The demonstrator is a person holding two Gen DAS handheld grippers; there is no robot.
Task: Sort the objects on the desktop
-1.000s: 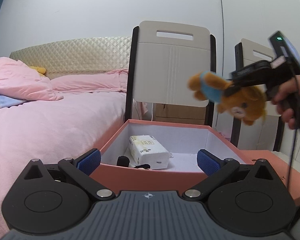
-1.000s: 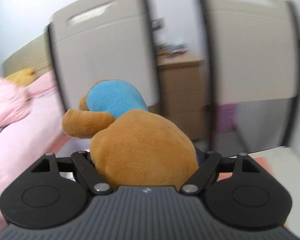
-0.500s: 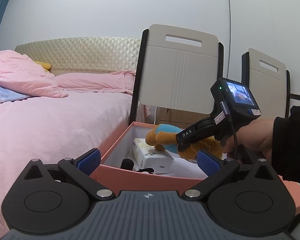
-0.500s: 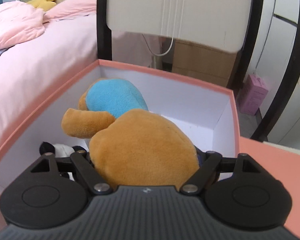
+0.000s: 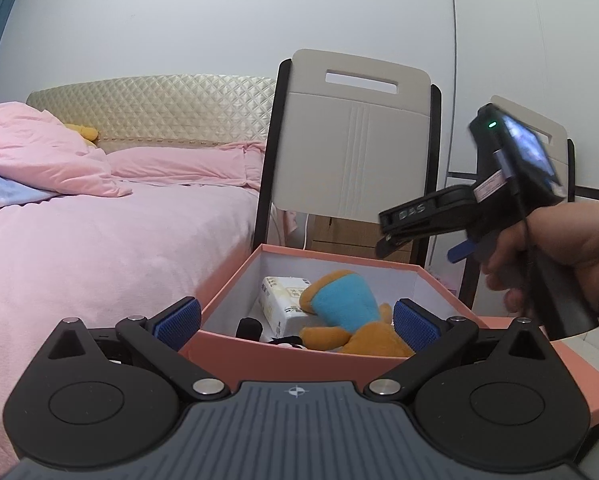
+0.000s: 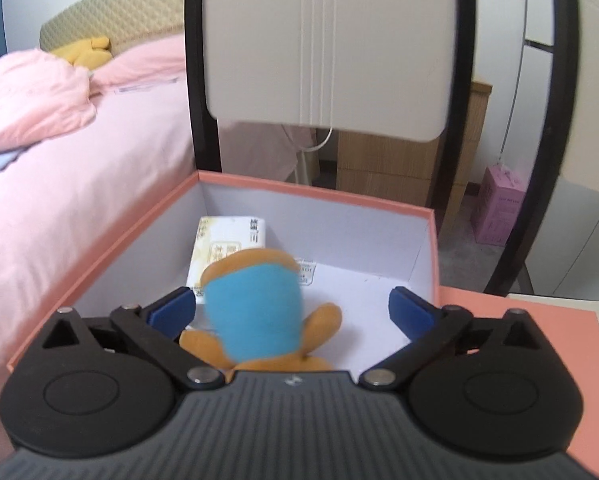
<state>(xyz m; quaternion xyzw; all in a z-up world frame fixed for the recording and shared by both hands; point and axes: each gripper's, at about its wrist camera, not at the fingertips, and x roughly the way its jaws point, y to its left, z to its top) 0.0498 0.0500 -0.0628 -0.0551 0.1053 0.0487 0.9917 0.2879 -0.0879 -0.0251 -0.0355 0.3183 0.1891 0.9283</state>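
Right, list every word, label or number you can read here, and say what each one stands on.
"DAS": on the black arm of the right gripper, seen from the left wrist.
Tissue pack in the pink box: print too blurred to read.
Pink carton on the floor: lettering too small.
White tag on the bedding: unreadable.

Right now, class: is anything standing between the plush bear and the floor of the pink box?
Partly. The plush bear lies in the pink box, one end propped on the tissue pack. The right claw is opening; its pads are off the bear, which shows between them.
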